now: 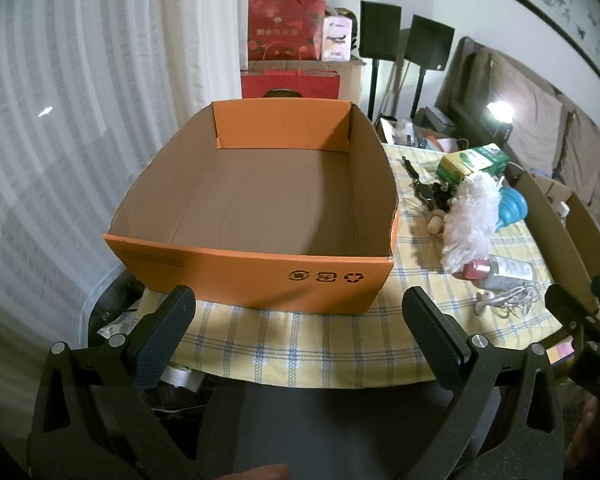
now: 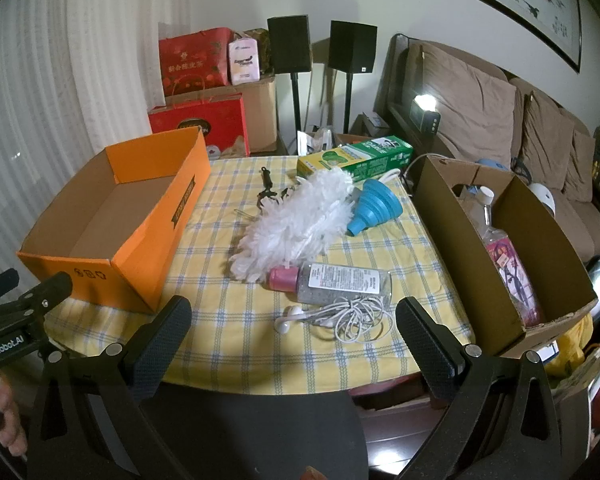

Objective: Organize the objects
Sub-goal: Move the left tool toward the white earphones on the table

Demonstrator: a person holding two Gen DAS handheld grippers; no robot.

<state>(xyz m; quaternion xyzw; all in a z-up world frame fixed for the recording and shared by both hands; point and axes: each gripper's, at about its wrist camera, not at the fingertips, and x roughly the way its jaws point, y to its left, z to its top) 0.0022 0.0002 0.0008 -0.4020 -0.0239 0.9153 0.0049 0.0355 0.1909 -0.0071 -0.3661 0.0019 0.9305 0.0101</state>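
An empty orange cardboard box [image 1: 236, 264] [image 2: 140, 248] stands on the left of the yellow checked tablecloth [image 2: 236, 344]. My left gripper [image 1: 298, 312] hovers open just before its near wall, nothing between the fingers. My right gripper [image 2: 294, 322] is open above the table's near edge, over coiled white earphones [image 2: 340, 316]. Behind those lie a clear bottle with a pink cap [image 2: 332, 280], a white fluffy duster [image 2: 296, 220], a blue collapsible funnel [image 2: 374, 204], a green carton [image 2: 356, 158] and a small black tool [image 2: 269, 190]. The same items show at right in the left wrist view.
A brown cardboard box [image 2: 452, 224] holding a bottle and other items sits at the table's right edge. Red gift bags [image 2: 196, 64], speakers on stands [image 2: 290, 44] and a sofa [image 2: 480, 120] stand behind. A dark chair back [image 2: 252, 432] is below the grippers.
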